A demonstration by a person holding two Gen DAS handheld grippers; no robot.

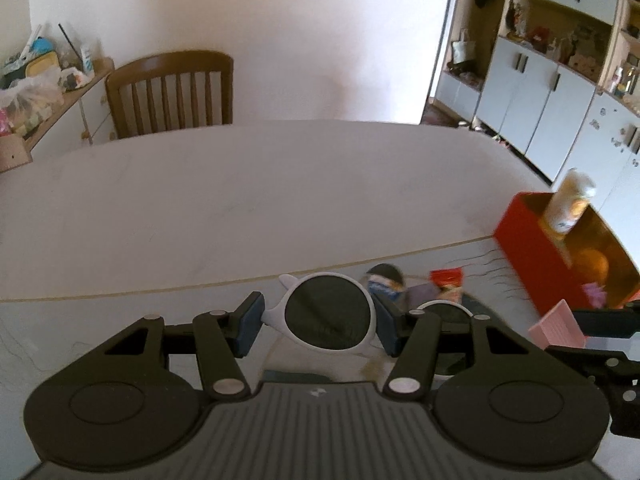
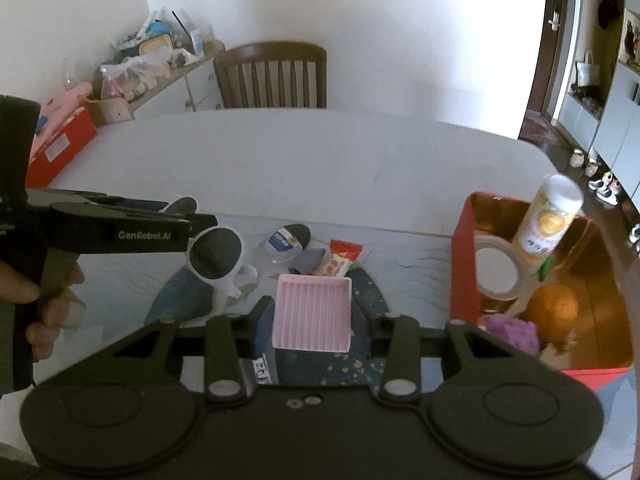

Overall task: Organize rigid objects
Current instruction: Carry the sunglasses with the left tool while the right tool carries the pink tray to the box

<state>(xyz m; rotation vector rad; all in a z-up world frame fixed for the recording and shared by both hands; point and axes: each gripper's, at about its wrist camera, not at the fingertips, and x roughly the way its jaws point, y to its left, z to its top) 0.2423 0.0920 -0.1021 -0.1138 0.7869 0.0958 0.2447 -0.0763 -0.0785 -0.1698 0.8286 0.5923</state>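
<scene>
The white-framed sunglasses [image 1: 329, 311] sit between the fingers of my left gripper [image 1: 318, 322], one dark lens filling the gap; my right pad presses the frame's edge by the bridge and my left pad sits by the hinge corner, so I seem to be gripping them, though the left contact is hard to confirm. From my right wrist view the same sunglasses [image 2: 218, 258] hang raised above the patterned mat, near the table's left side. My right gripper [image 2: 311, 330] is closed on a pink ribbed tray [image 2: 312, 312], which lies flat between my fingers, its long sides against the pads, over the mat near the table's front edge. Just beyond the tray lie a red-and-white snack packet [image 2: 339, 262], a small purple piece [image 2: 307, 261] and a blue-and-white pouch [image 2: 286, 240], close together toward the mat's far edge. At the table's right edge stands a red box [image 2: 462, 264] holding a tape roll [image 2: 498, 270], an orange [image 2: 554, 312], a purple thing [image 2: 514, 330] and a tilted yellow-labelled bottle [image 2: 550, 220]. Beyond the far edge stands a wooden chair [image 2: 272, 74].
</scene>
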